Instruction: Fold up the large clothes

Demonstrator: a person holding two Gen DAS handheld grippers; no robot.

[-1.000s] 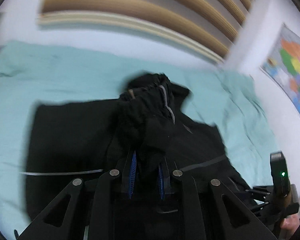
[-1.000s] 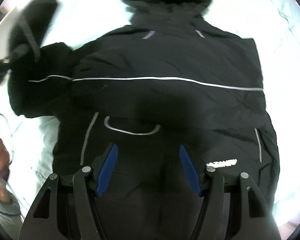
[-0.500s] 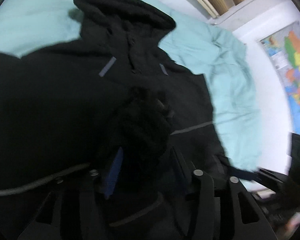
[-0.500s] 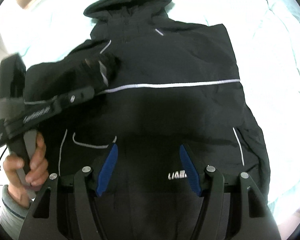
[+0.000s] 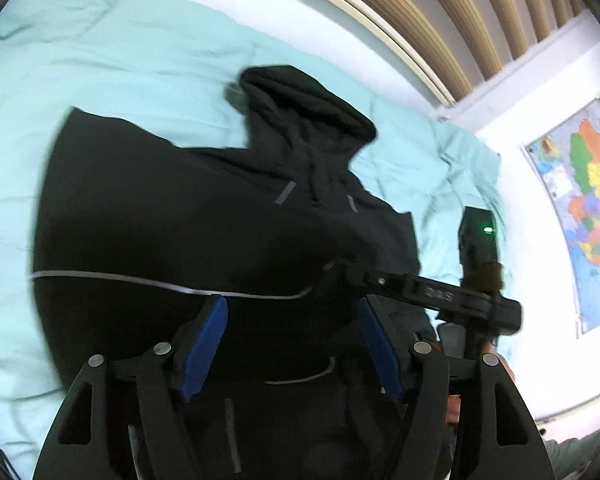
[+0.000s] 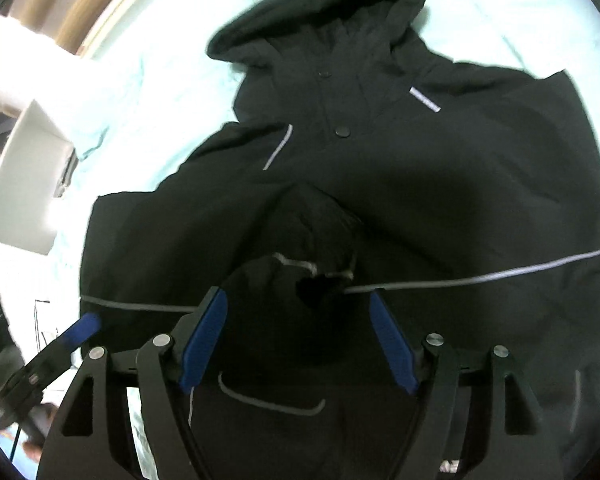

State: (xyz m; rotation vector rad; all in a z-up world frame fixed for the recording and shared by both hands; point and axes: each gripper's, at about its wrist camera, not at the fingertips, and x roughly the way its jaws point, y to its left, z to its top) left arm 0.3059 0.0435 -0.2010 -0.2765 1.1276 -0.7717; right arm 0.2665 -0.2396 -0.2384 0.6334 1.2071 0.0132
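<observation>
**Black hooded jacket lies front-up on the bed, one sleeve folded in**

The black hooded jacket (image 6: 400, 184) with thin pale reflective piping lies spread flat on the bed's pale turquoise sheet (image 5: 112, 72), hood (image 5: 300, 104) toward the slatted wooden headboard (image 5: 440, 12). One sleeve lies folded across the chest; its cuff (image 6: 320, 276) rests on the piping line, just ahead of the right gripper. Laid there, the sleeve narrows the jacket into a tidier block for the later folds.

The left gripper (image 5: 292, 340) hangs over the jacket's lower chest, its blue-padded jaws opening with only flat cloth beneath them and nothing pinched between. The right gripper (image 6: 296, 340) hovers over the middle of the jacket, jaws likewise opening and empty, pads clear of the cuff ahead of it. Both point steeply down at the cloth, which suits a fresh pinch on the fabric.

In my judgement the sleeve fold on this side is done, and the next grip should fall on the jacket's far sleeve or its hem. The thick cloth may spring back, so the cuff could slide off.
</observation>
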